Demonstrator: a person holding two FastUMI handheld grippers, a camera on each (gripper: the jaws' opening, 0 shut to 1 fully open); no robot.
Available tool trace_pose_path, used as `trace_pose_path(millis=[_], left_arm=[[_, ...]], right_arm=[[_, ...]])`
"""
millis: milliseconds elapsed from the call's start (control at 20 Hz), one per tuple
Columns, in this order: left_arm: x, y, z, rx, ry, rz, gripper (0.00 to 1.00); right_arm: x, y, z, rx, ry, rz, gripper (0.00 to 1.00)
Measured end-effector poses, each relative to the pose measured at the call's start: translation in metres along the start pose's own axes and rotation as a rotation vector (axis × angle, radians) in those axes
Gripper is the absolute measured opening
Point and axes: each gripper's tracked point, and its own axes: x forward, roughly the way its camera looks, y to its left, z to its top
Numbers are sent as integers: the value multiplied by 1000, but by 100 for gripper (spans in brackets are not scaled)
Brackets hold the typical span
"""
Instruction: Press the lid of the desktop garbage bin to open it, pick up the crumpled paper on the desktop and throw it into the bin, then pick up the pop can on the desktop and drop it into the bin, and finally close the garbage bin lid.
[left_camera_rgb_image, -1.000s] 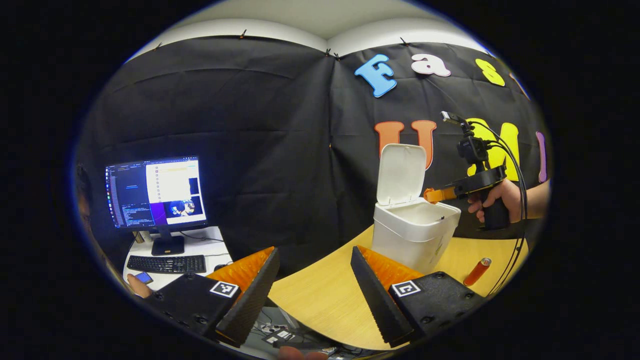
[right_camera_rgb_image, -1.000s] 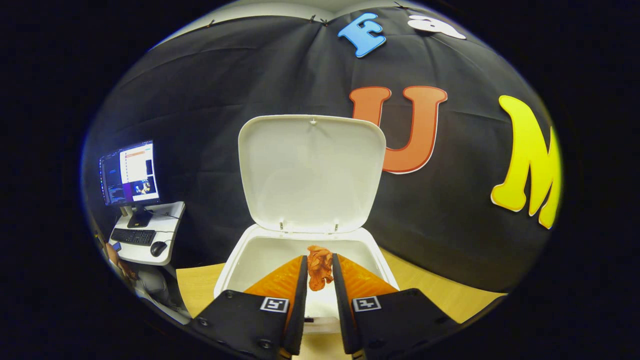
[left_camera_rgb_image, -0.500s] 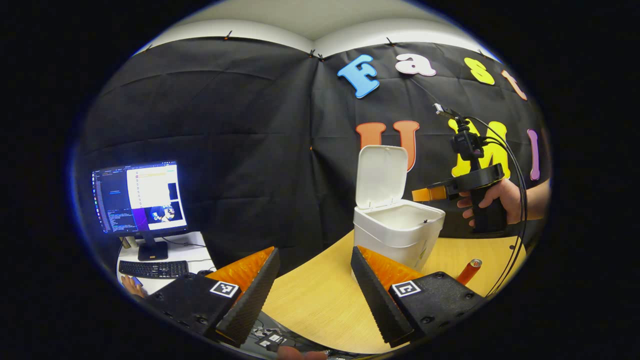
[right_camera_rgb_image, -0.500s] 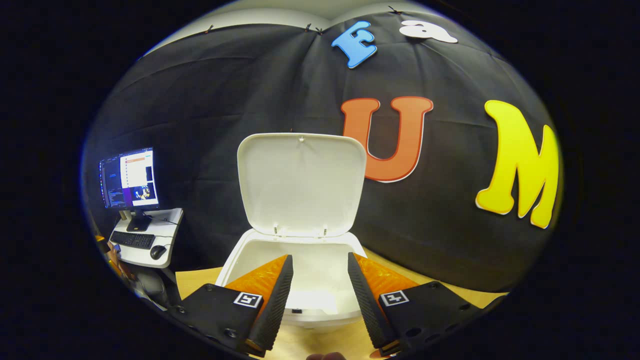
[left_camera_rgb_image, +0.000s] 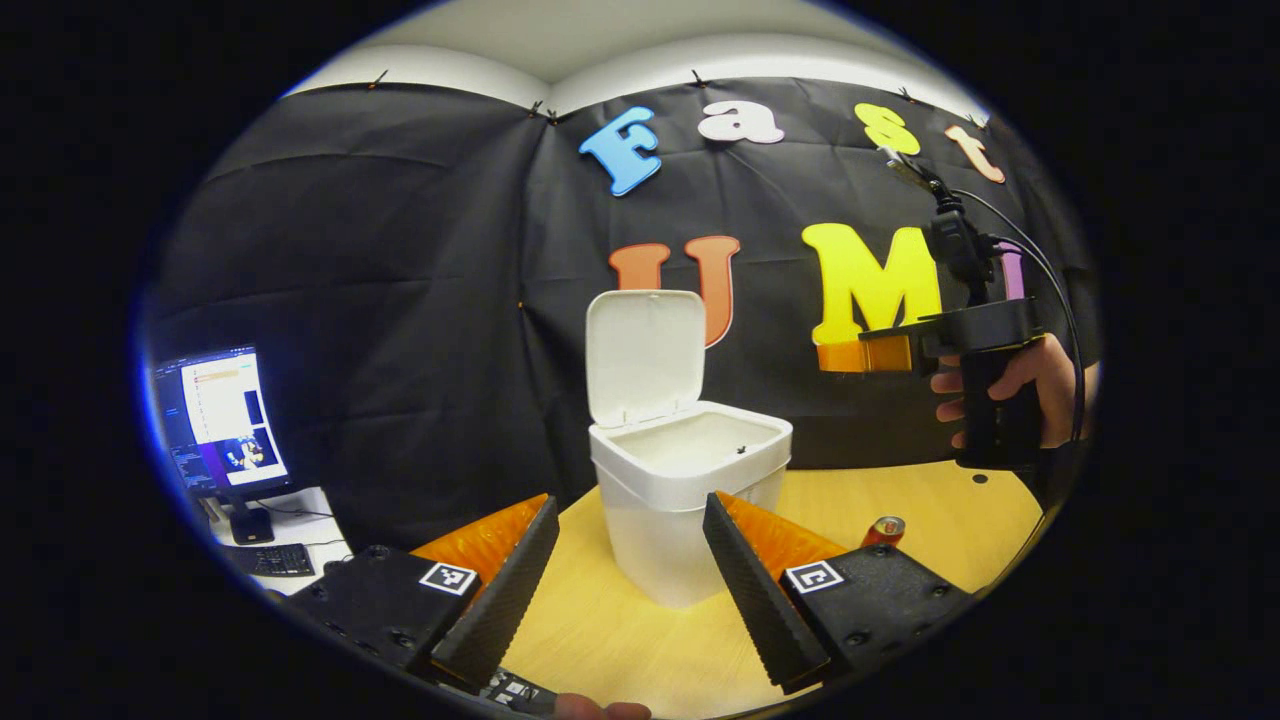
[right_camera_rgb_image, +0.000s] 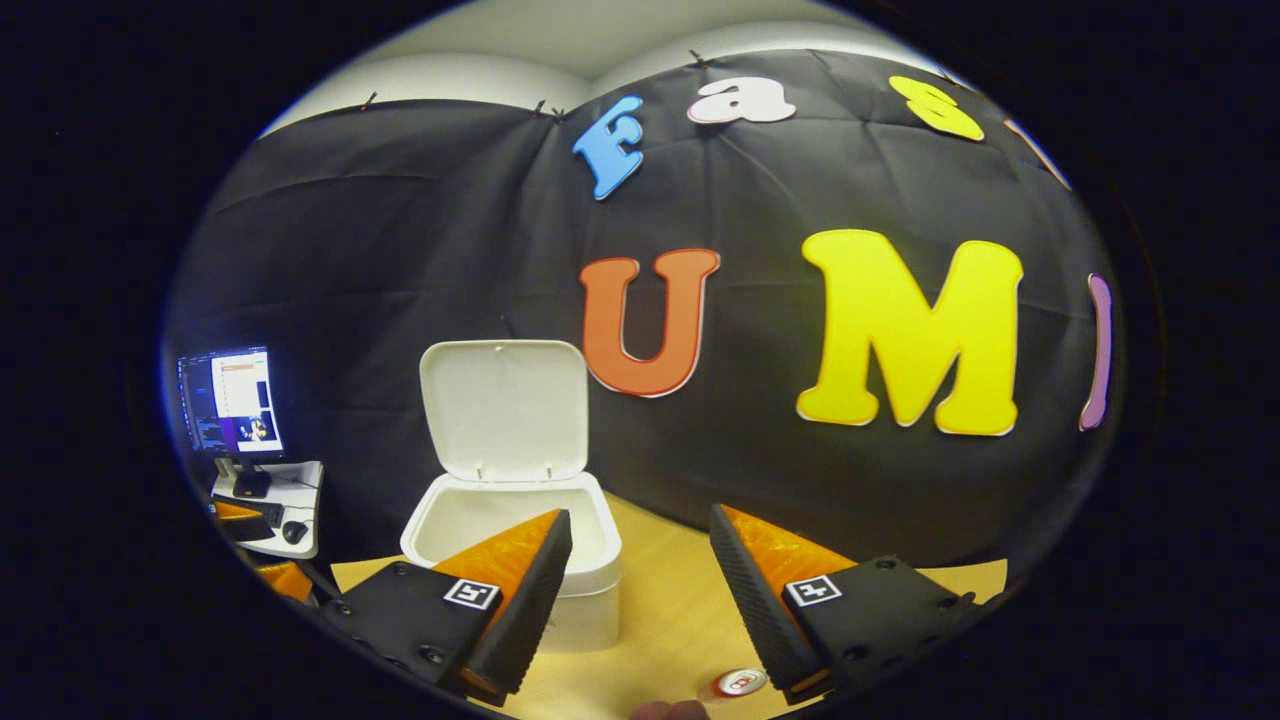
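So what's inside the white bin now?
The bin stands open, lid up. Its white inner walls show near the rim; the bottom, and anything lying there, is hidden by the front wall.

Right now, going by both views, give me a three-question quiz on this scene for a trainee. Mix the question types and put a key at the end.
1. True or false: the bin has its lid standing open.
2. Multiple choice: where is the pop can? A) inside the bin B) on the table to the right of the bin C) held in the right gripper
3. Short answer: what does the left gripper hold?

Key
1. True. The lid stands upright behind the open bin.
2. B. The can rests on the wooden table, apart from the bin.
3. Nothing. Its jaws are spread wide with only the bin and table showing between them.
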Motion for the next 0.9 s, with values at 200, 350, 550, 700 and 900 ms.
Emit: trace_pose_path(millis=[200, 350, 550, 700, 900], left_arm=[[11, -48, 9, 22, -24, -97, 96], [12, -88, 4, 13, -18, -178, 96], [6, -136, -9, 13, 1, -277, 96], [7, -168, -22, 30, 17, -339, 96], [8, -209, -51, 57, 58, -424, 96]], right_arm=[[-44, -56, 6, -22, -36, -81, 88], [-80, -92, 5, -11, -57, -134, 88], [-127, -135, -3, -25, -65, -206, 87], [-154, -162, -13, -6, -58, -269, 89], [-187, -190, -40, 25, -9, -344, 89]])
